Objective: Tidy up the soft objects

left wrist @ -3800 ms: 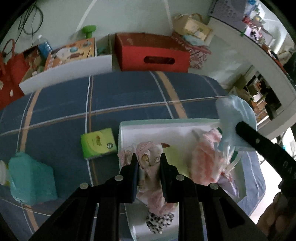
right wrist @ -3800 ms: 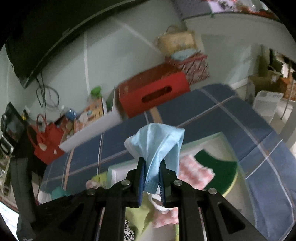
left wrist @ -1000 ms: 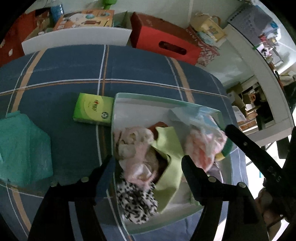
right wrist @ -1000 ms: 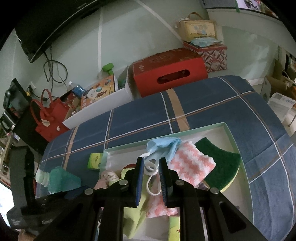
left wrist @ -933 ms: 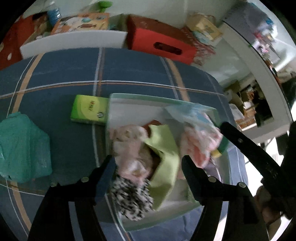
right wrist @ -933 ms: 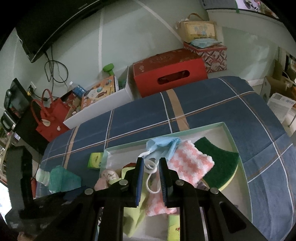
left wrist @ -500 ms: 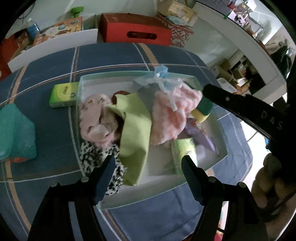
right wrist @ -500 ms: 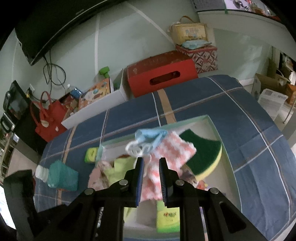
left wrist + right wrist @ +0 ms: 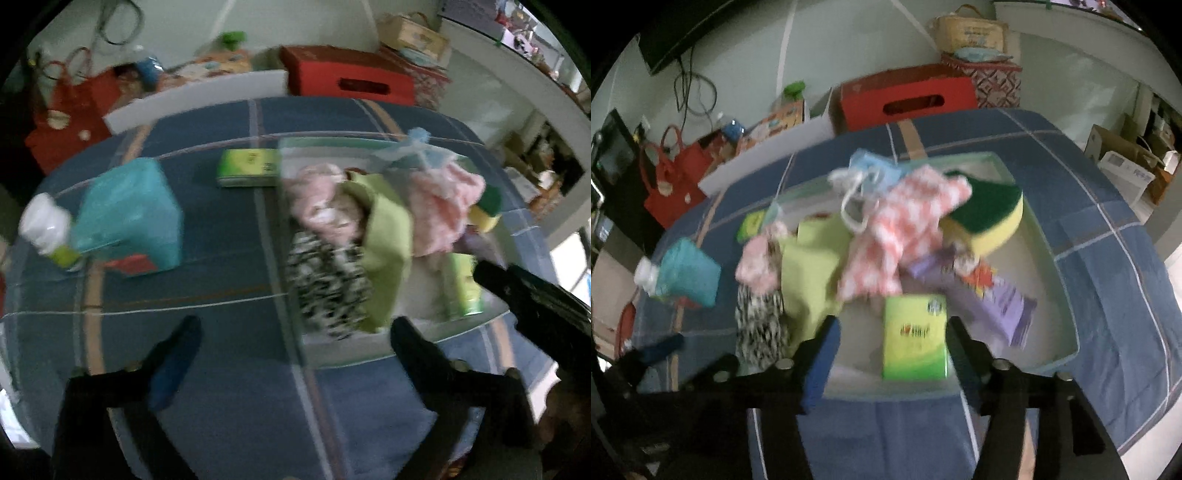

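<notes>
A pale green tray on the blue plaid cloth holds a pile of soft things: a light blue face mask, a pink checked cloth, a green-yellow sponge, a lime cloth, a pink garment and a black-and-white spotted cloth. A green tissue pack and a purple packet also lie in it. My left gripper is open and empty, in front of the tray's near left corner. My right gripper is open and empty over the tray's near edge.
A teal tissue pack with a white-capped bottle and a second green tissue pack lie left of the tray. A red box, a white box and a red bag stand behind the table.
My right gripper has let go of the blue mask, opened and drawn back to the tray's near edge. My left gripper has pulled back and to the left. Both views are blurred by motion.
</notes>
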Demonstrator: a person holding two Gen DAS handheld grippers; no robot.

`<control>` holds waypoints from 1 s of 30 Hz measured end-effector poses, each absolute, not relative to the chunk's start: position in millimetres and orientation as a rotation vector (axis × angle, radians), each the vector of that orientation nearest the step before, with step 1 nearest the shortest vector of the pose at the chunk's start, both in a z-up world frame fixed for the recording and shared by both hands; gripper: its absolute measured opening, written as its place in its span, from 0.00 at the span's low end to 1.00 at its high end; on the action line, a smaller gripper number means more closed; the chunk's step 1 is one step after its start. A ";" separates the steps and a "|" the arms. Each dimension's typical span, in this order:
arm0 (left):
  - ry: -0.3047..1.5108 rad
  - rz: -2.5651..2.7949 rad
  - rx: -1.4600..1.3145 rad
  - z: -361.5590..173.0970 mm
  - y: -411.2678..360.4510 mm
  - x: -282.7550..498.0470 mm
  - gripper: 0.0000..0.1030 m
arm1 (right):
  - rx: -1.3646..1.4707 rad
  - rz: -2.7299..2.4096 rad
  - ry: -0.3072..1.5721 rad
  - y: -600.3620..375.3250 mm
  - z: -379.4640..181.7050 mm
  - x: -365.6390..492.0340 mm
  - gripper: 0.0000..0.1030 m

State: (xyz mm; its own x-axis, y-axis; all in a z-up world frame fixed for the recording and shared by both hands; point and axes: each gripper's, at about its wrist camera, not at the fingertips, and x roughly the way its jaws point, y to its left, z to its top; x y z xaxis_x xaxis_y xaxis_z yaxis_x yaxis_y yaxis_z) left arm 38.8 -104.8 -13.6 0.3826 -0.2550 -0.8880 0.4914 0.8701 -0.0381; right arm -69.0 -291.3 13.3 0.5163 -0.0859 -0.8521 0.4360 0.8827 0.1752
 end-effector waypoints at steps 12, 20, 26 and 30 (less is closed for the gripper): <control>1.097 -0.358 0.240 -31.0 -56.1 16.1 1.00 | 0.313 -0.301 1.062 -249.5 -11.0 -101.7 1.00; 1.140 -0.384 0.237 -38.5 -49.7 2.5 0.99 | 0.280 -0.315 1.047 -233.5 -4.9 -108.9 1.00; 1.117 -0.401 0.227 -35.6 -48.4 -4.9 0.99 | 0.261 -0.343 1.026 -228.9 -1.5 -113.7 1.00; 1.100 -0.404 0.227 -33.1 -48.3 -8.2 0.99 | 0.268 -0.355 1.025 -229.7 -2.1 -115.7 1.00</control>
State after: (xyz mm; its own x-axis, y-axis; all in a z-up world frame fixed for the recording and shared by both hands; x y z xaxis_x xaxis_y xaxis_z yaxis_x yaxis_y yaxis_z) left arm -8.2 -48.3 -33.1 0.3907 -0.2040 -0.8976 0.4256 0.9047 -0.0204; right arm -115.7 -229.7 -2.1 0.4707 -0.1619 -0.8673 0.4093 0.9109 0.0521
